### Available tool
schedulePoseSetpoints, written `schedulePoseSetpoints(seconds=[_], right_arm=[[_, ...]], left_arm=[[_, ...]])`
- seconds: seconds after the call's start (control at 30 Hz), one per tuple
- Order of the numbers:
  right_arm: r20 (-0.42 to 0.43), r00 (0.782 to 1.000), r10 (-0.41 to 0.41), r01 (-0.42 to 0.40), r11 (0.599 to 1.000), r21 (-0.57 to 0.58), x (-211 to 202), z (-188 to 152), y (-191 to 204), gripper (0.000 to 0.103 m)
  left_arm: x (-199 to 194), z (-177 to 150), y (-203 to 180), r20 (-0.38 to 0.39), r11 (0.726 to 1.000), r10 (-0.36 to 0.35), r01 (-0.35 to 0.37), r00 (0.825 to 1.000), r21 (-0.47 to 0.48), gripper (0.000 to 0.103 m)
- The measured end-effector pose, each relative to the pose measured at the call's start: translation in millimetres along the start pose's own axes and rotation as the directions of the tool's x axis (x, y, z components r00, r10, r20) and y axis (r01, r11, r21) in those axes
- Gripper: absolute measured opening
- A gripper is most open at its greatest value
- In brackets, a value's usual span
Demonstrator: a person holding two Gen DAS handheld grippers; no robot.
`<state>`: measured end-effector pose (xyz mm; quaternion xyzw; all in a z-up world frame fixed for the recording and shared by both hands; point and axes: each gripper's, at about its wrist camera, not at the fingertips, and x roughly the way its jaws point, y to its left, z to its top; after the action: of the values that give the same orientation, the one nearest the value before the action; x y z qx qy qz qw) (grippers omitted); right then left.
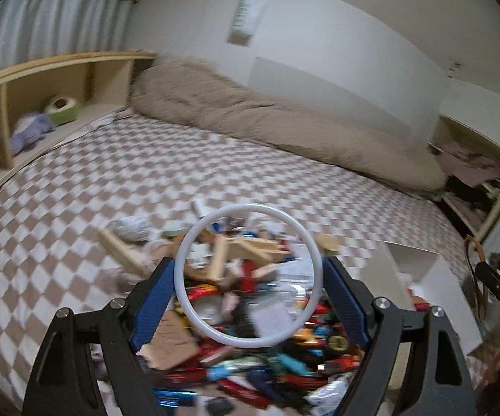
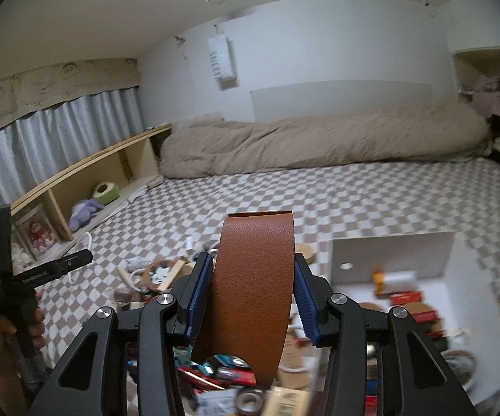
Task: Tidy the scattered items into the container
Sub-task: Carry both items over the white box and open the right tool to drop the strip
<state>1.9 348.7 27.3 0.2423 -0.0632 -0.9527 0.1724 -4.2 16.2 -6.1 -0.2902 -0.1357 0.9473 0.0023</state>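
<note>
Inside white box (image 2: 392, 246), orange-capped tube (image 2: 394, 279), red packets (image 2: 406, 298)

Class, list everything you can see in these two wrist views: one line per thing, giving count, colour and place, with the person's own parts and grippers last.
white ring: one, white, clamped in the left gripper.
brown strap: one, tan leather-look, clamped in the right gripper.
white box: one, white, open, on the bed at right, some items inside.
scattered items: many, mixed colours, piled on the bed; too blurred to count.
checked bedspread: one, beige and white.
duvet: one, beige, rolled along the wall.
wooden shelf: one, pale wood, left, holding soft toys.
curtain: grey, left.
left gripper: black, blue pads.
right gripper: black, blue pads.
hand: one, holding the left gripper.
</note>
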Motion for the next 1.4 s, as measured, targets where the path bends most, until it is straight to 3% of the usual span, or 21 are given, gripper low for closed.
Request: schedulePoseSetpoints(seconds=[0.3, 0.63, 0.87, 1.07, 1.4], right_arm=[[-0.018, 0.995, -0.100, 0.100, 0.994, 0.041, -33.4, 5.5, -61.0, 0.046], [-0.193, 0.957, -0.216, 0.233, 0.970, 0.071, -9.7, -0.6, -138.0, 0.046], [-0.316, 0.908, -0.273, 0.292, 0.956, 0.014, 30.1, -5.2, -164.7, 0.046], [-0.419, 0.844, -0.336, 0.352, 0.935, -0.040, 65.8, -16.2, -190.6, 0.046], [-0.549, 0.757, -0.353, 0.358, 0.928, -0.103, 132.6, -20.7, -228.4, 0.046]], left_arm=[[0.9, -4.9, -92.5, -0.047, 0.979, -0.173, 0.177, 0.984, 0.098, 0.085], [17.5, -25.0, -181.0, -0.147, 0.930, -0.305, 0.328, 0.941, 0.169, 0.085], [42.0, -33.9, -223.2, -0.219, 0.902, -0.342, 0.385, 0.914, 0.195, 0.085], [64.4, -41.3, -258.5, -0.278, 0.873, -0.364, 0.430, 0.889, 0.231, 0.085], [108.0, -51.4, -280.6, -0.360, 0.862, -0.364, 0.457, 0.859, 0.218, 0.085]])
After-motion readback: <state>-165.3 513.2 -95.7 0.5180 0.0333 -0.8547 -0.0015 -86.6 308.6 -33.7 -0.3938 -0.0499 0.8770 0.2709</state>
